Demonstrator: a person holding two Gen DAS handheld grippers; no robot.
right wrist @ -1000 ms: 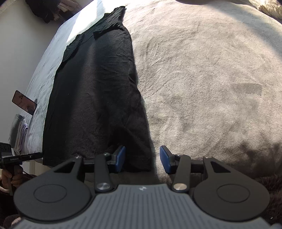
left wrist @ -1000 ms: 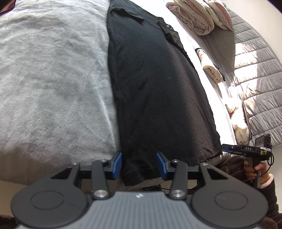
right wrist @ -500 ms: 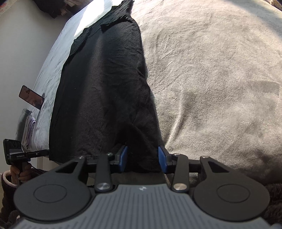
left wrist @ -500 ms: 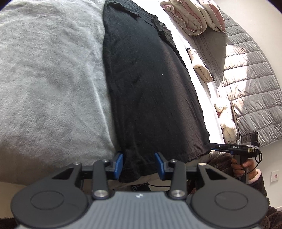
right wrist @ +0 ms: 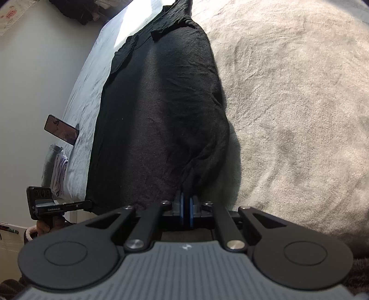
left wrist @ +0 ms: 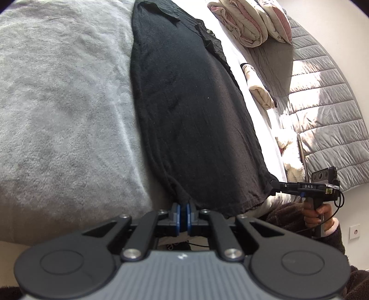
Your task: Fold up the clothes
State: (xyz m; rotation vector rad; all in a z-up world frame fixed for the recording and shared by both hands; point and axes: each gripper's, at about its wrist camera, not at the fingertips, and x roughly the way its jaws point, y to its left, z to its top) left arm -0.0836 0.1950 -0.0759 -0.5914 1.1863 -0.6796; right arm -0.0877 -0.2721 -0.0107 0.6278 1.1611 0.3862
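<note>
A long black garment (left wrist: 196, 115) lies flat along the bed, its near hem at the bed's edge. My left gripper (left wrist: 182, 207) is shut on the hem's near left corner, the cloth pinched between its blue pads. In the right wrist view the same garment (right wrist: 161, 115) bunches up into my right gripper (right wrist: 185, 200), which is shut on the hem's right corner. Each camera sees the other tool: the right gripper (left wrist: 273, 183) at the garment's far corner, and the left gripper (right wrist: 88, 204) at the lower left.
A grey fleece blanket (left wrist: 64, 103) covers the bed beside the garment. Bundled bedding (left wrist: 251, 20), a folded cream cloth (left wrist: 260, 92) and a grey quilted headboard (left wrist: 322, 110) lie to the right. A phone (right wrist: 61, 130) leans at the white sheet's (right wrist: 85, 103) edge.
Both grippers have closed from open onto the garment's near hem corners. The cloth now puckers toward each pair of pads, and the right gripper has shifted slightly.
</note>
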